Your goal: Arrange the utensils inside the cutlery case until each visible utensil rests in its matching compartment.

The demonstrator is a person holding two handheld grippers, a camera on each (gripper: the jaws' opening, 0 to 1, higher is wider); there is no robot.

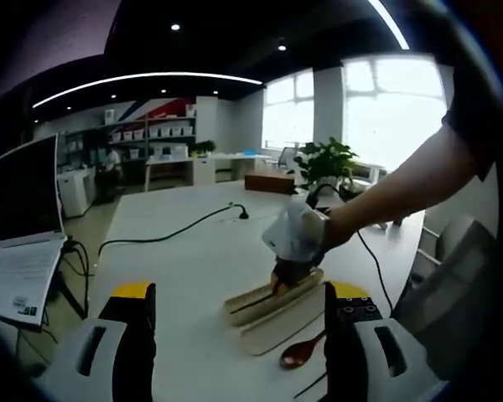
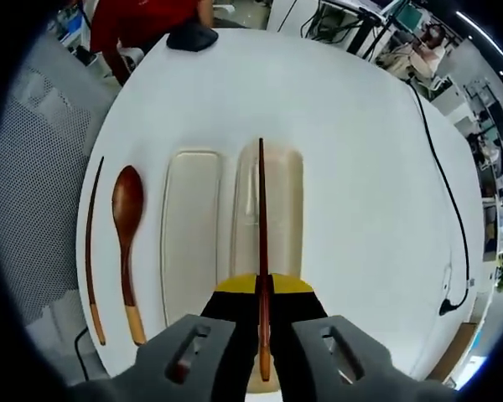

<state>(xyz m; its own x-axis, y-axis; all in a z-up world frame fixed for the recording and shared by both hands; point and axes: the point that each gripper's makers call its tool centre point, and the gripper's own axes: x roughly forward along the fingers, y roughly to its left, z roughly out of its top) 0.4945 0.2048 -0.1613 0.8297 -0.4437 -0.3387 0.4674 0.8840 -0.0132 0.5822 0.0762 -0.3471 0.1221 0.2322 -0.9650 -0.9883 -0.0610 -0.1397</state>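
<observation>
Chopstick (image 2: 261, 218) lengthwise over case (image 2: 281, 193), tip pointing away; right claw (image 2: 263, 318) clenched on it; left claw (image 1: 239, 314) released.

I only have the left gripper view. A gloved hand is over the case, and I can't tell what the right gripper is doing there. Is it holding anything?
Observer: Yes. The right gripper is shut on a dark chopstick, held lengthwise over the open case.
Operator: Where's the other chopstick?
Observer: On the table, farthest from the case, just beyond the wooden spoon and near the table's edge: the second chopstick.
Operator: Is there anything between the spoon and the case?
Observer: The lid, lying flat alongside the case.
</observation>
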